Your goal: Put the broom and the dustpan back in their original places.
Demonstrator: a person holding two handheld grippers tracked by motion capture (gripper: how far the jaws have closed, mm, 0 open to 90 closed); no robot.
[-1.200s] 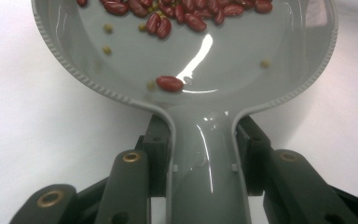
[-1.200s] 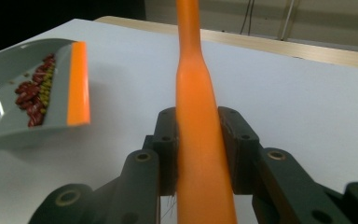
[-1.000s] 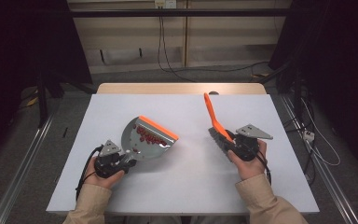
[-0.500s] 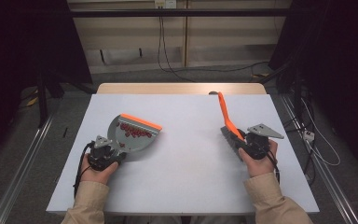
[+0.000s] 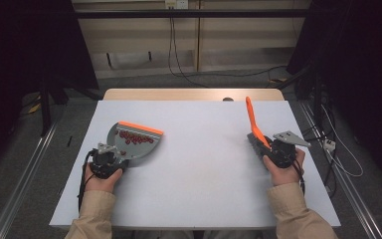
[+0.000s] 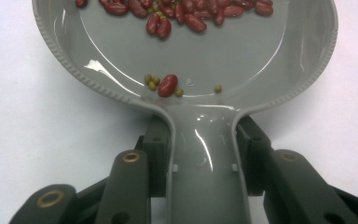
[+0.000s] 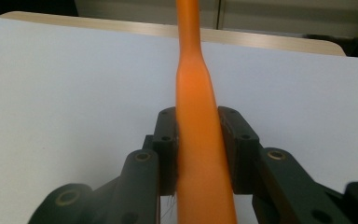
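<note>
I'm gripping the dustpan (image 5: 134,142) handle in my left gripper (image 5: 105,158); beans (image 6: 186,16) staying inside; right gripper (image 5: 278,152) clamping the brush (image 5: 254,127); both now pulled apart from each other, so sweeping looks finished.

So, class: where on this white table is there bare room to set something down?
The widest bare patch lies between the dustpan and the brush. Another runs along the table's near edge between the forearms. It is crowded around the left gripper and right gripper.
</note>
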